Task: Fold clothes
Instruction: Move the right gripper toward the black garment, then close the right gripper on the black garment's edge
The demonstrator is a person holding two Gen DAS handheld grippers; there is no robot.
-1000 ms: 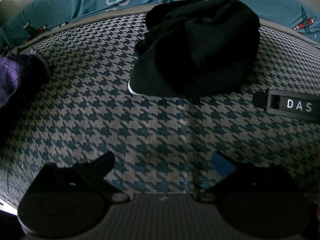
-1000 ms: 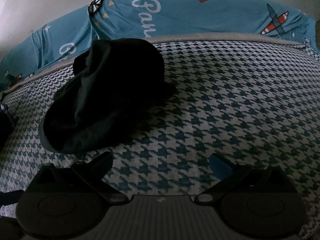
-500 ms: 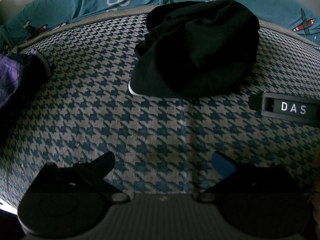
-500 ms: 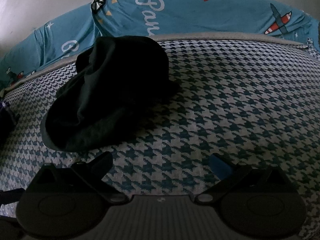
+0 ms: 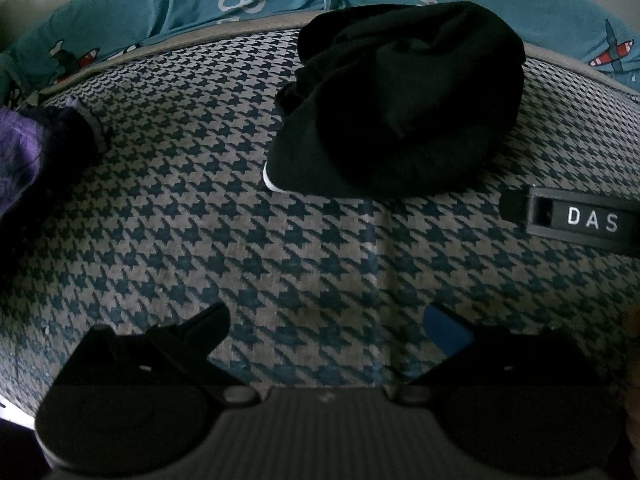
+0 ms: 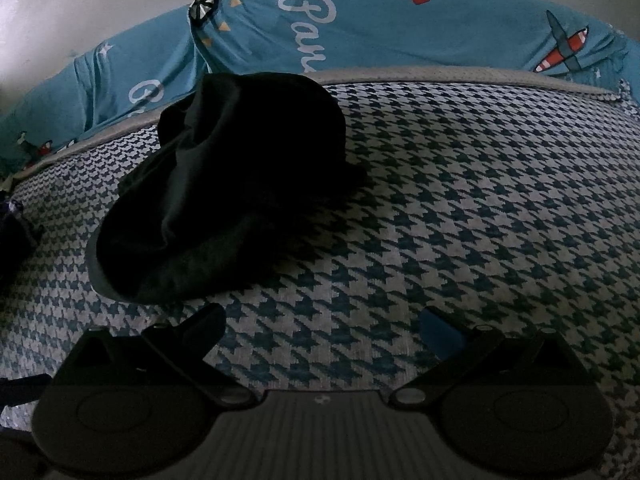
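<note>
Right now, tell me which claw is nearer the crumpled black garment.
Right. The right claw sits just short of the black garment, whose hem lies by its left fingertip. The left claw hangs farther back, with bare houndstooth cover between. Both open, empty.

Things only partly seen

The purple cloth (image 5: 20, 152) runs off the left edge, so its shape can't be told. The black bar (image 5: 576, 220) reads "DAS" and then the right edge cuts it. The black garment (image 5: 400, 100) is too dark to tell its folds. White writing on the teal sheet (image 6: 360, 32) is cut short.
</note>
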